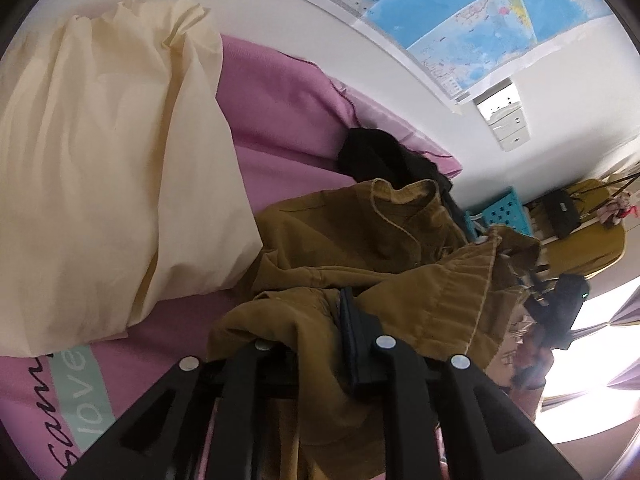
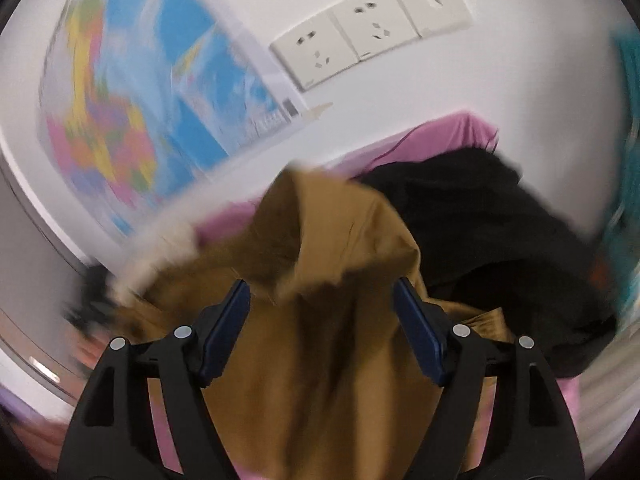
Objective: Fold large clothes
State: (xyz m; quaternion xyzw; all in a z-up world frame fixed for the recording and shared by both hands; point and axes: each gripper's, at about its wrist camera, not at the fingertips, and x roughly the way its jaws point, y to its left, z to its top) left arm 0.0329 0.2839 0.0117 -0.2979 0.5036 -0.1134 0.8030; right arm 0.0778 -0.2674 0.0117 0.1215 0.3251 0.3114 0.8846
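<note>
A mustard-brown jacket (image 1: 360,248) lies crumpled on the pink bed sheet (image 1: 280,120). My left gripper (image 1: 320,320) is in its folds; cloth drapes over the left finger and only the right blue pad (image 1: 354,336) shows. In the blurred right wrist view, the same jacket (image 2: 320,340) fills the gap between the spread blue pads (image 2: 226,328) of my right gripper (image 2: 322,292). The jaws stand wide apart with cloth bunched between them. A black garment (image 2: 500,232) lies behind the jacket, also in the left wrist view (image 1: 376,156).
A cream pillow (image 1: 100,160) lies on the bed to the left. A world map (image 1: 460,20) and wall sockets (image 2: 368,28) are on the white wall. A teal crate (image 1: 508,212) and a yellow chair (image 1: 580,240) stand beyond the bed.
</note>
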